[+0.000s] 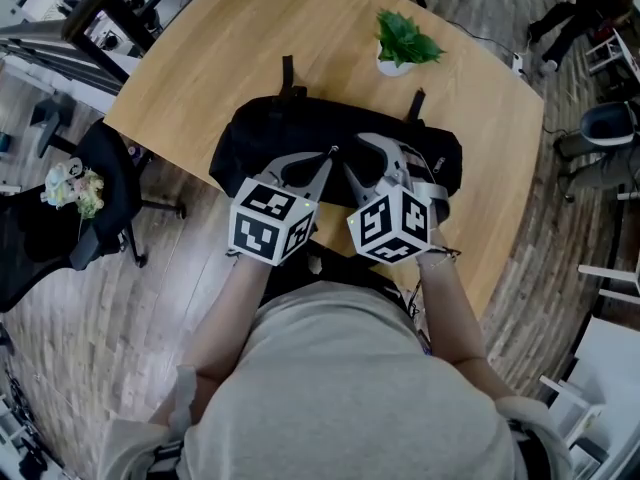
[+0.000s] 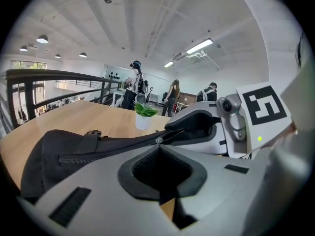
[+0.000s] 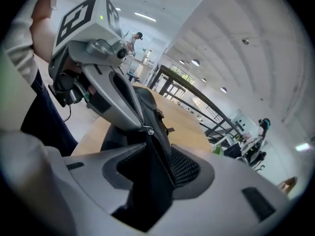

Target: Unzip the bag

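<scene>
Black bag point(image 1: 250, 138) lies lengthwise along the near side of the wooden table point(image 1: 220, 58), both grippers on its top seam. A small potted plant point(image 1: 403, 40) stands well apart at about 1 o'clock from the bag. Left gripper point(image 2: 158, 144): jaws drawn right together, tips nipping the little metal zip pull point(image 3: 149, 130), which sits roughly mid-length on the bag. Right gripper point(image 3: 157, 156): jaws wide, astride a raised ridge of bag cloth that carries the zip track point(image 3: 165, 163). Cloth stands between the pads, but I judge it not firmly pinched yet. In the right gripper view the left gripper's tip and the pull lie at 12 o'clock, just beyond the right jaws. From the left gripper view the track runs off toward 9 o'clock and looks closed along that stretch; the other side is hidden behind the right gripper, so I cannot tell which way the slider must travel. Handling, as a judgement: soft, slumping fabric, probably light, likely to bunch and trail after the slider on the smooth tabletop unless anchored. Best hold is what is being set up: the pull's tab in one gripper, a fold of cloth hard beside the track in the other, kept taut in line with the zip. The tab is small and slick and could slip from the tips if tugged sideways. Nothing here looks fragile.
</scene>
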Demonstrator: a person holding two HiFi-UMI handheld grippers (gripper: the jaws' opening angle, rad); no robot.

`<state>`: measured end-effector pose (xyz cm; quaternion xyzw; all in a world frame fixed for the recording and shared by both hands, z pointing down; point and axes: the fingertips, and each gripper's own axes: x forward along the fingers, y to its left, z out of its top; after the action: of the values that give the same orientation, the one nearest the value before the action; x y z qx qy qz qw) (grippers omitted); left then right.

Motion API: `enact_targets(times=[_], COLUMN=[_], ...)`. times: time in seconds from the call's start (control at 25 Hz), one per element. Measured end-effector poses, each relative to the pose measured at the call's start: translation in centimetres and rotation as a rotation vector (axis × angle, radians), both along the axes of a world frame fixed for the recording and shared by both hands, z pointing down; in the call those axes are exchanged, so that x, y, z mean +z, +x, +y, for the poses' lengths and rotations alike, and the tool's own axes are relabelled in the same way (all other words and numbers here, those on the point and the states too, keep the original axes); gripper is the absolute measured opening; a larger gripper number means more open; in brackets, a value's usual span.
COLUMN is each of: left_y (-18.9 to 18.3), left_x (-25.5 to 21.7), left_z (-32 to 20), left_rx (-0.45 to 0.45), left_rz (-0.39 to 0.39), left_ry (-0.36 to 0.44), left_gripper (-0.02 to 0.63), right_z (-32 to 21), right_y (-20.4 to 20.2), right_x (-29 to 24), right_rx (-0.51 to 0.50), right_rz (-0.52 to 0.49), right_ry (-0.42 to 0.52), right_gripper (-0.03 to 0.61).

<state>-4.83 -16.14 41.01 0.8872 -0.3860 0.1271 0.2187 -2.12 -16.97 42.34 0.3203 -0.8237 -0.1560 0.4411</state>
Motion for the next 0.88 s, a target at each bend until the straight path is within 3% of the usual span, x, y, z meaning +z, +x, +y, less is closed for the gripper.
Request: enact_targets(times=[0.28, 0.88], left_y=[0.0, -1.0], left_x=[0.2, 0.8], left_z=[-0.2, 0.2], left_rx=[-0.004, -0.058], left_rz=[-0.012, -0.031], left_ry=[0.006, -0.001], left_gripper=[0.018, 0.02], right_z=[0.5, 1.4], right_y=[-0.1, 0.6], right_x=[0.6, 0.9], right_rx=[0.057, 0.173], right_rz=[-0.037, -0.171], right_ry=[-0.026, -0.08], right_gripper=[0.035, 0.029])
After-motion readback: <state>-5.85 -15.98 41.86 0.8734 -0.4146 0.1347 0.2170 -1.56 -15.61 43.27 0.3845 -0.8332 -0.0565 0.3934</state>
